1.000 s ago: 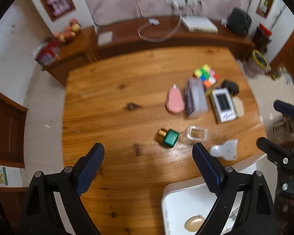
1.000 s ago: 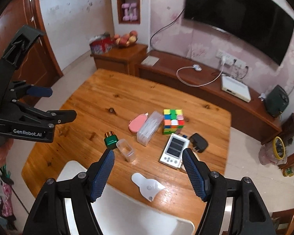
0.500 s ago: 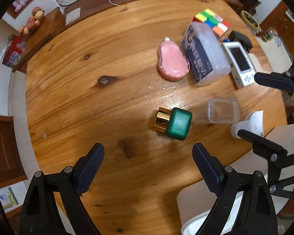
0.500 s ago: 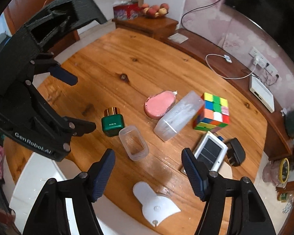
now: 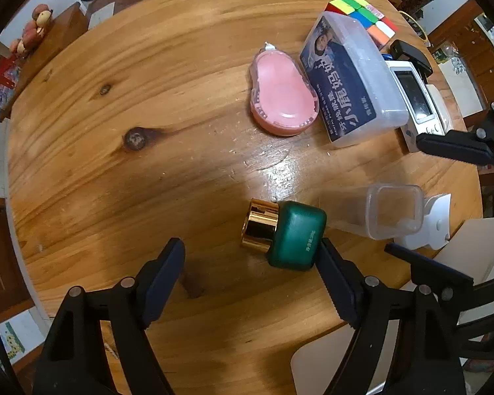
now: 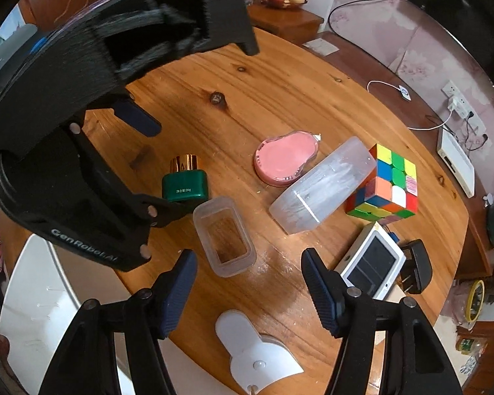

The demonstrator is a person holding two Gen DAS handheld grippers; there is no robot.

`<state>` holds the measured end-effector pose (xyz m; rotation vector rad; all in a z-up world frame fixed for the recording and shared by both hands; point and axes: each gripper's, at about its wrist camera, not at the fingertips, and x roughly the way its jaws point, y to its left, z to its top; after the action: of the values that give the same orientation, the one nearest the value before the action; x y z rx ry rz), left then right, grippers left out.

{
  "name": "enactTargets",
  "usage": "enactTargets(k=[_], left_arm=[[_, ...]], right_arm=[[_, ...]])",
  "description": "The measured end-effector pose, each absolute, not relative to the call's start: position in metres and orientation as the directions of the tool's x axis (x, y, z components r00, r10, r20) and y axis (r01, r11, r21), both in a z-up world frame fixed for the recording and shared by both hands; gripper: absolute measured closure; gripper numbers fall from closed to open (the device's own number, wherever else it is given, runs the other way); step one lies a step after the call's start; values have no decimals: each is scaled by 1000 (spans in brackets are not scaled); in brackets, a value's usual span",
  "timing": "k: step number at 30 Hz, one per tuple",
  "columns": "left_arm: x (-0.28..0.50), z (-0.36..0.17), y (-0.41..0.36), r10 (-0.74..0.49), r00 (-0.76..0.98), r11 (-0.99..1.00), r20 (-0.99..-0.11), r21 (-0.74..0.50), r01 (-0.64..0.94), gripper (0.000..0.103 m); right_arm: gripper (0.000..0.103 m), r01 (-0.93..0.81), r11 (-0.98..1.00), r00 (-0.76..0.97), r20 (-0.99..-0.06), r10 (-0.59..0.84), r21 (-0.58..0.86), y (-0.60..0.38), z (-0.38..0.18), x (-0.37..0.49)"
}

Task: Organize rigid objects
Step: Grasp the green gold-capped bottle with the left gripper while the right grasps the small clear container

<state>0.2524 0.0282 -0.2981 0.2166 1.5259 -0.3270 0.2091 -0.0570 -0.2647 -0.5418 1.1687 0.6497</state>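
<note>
The left gripper [image 5: 250, 256] hangs low over the wooden surface [image 5: 148, 125], its jaws closing but still apart – the green bottle with a gold cap [image 5: 285, 233] lies on its side between them, against the right-hand finger [image 5: 337, 283]. In the right wrist view, the right gripper [image 6: 248, 275] stands agape, holding nothing, just below the clear plastic tub [image 6: 225, 235] at frame centre. A pink tape dispenser [image 6: 285, 159] lies above it, a colour cube [image 6: 387, 184] right.
</note>
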Motion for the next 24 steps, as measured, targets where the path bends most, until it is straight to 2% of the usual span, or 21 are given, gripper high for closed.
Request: enactTargets(k=[7,9,11,12,13,24], left_arm=[[259,-305,28,-106,10,936,-994,-97,339,24],[260,-307,32,-122,4,936,-992,-114,333,29],[260,-310,36,-139,-2,935,-990,-132,328,44],[260,-310,37,-156,-10,934,-988,-151,323,49],[260,-311,37,-169,-9,934,-986,-163,319,57],[245,-296,48,-157,58,961,-986,-139,239,57]], right_arm=[[49,-726,687,204,-964,169,-33,-49,-277,218],[59,-729,684,190,-968,163,-28,-46,-281,220],[68,-733,680,180,-970,165,-20,-44,-283,220],[71,-733,679,179,-970,164,-20,-43,-284,220],[71,-733,679,184,-969,164,-24,-42,-283,219],[72,-661,750,217,-961,170,-17,-65,-264,206]])
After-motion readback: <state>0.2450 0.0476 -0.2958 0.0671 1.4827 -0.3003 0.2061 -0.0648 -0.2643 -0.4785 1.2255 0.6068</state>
